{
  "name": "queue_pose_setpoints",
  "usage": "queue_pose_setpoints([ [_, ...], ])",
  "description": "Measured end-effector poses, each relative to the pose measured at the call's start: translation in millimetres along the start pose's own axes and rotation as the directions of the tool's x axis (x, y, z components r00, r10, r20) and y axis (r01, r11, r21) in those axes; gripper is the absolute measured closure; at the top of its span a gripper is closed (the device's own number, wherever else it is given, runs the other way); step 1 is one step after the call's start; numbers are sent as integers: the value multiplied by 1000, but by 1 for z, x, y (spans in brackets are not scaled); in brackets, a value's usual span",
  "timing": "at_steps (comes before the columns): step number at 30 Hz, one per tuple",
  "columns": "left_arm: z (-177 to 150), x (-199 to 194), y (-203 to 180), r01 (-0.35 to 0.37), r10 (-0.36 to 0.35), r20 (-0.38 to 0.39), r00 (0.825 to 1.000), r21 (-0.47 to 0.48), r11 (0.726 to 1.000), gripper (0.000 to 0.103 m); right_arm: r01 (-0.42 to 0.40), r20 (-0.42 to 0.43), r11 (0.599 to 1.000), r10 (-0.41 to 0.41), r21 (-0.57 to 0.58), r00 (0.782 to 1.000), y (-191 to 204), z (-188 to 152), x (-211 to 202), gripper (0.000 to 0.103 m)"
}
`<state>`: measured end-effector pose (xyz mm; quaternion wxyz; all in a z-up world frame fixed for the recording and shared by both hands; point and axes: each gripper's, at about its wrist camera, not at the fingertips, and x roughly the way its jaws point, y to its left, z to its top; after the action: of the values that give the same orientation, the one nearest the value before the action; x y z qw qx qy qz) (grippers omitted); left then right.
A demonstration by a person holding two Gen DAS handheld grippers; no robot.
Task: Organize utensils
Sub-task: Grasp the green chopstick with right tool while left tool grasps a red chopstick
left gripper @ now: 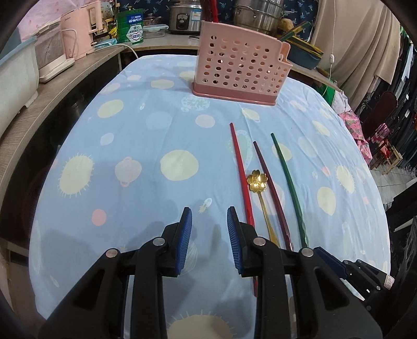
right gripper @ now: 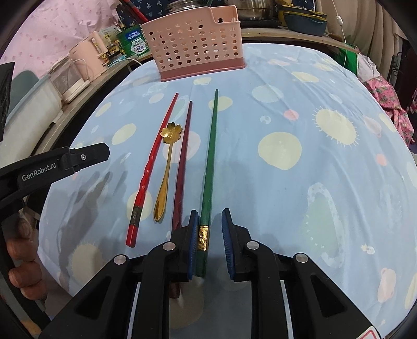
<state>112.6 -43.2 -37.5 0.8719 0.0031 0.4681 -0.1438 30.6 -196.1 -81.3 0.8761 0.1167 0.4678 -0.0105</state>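
Observation:
A red chopstick [right gripper: 153, 167], a gold flower-headed spoon [right gripper: 166, 161], a dark maroon chopstick [right gripper: 183, 156] and a green chopstick [right gripper: 210, 156] lie side by side on the blue patterned cloth [right gripper: 299, 198]. A pink perforated utensil holder [right gripper: 195, 49] stands at the far end. My right gripper [right gripper: 209, 221] is open, its jaws on either side of the green chopstick's thick end, which lies against the left pad. My left gripper [left gripper: 209, 219] is open and empty, just left of the red chopstick [left gripper: 241, 172]. The holder [left gripper: 239, 70], spoon [left gripper: 256, 182] and green chopstick [left gripper: 288, 187] also show there.
A wooden shelf [left gripper: 52, 99] along the left carries pink appliances [left gripper: 78, 31] and a white container. A green tin [left gripper: 130, 26], a rice cooker [left gripper: 182, 15] and steel pots stand behind the holder. Clothes hang at the right [left gripper: 391, 91]. The table edge curves off on both sides.

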Motion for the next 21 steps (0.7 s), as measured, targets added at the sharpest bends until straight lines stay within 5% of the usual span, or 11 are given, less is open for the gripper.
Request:
queue_pose_setpoints([
  [21,-28,5,-11,17,-14,-63,998,39,999,75,26,8,999,-26,22,1000,-10,-9,-7,96],
])
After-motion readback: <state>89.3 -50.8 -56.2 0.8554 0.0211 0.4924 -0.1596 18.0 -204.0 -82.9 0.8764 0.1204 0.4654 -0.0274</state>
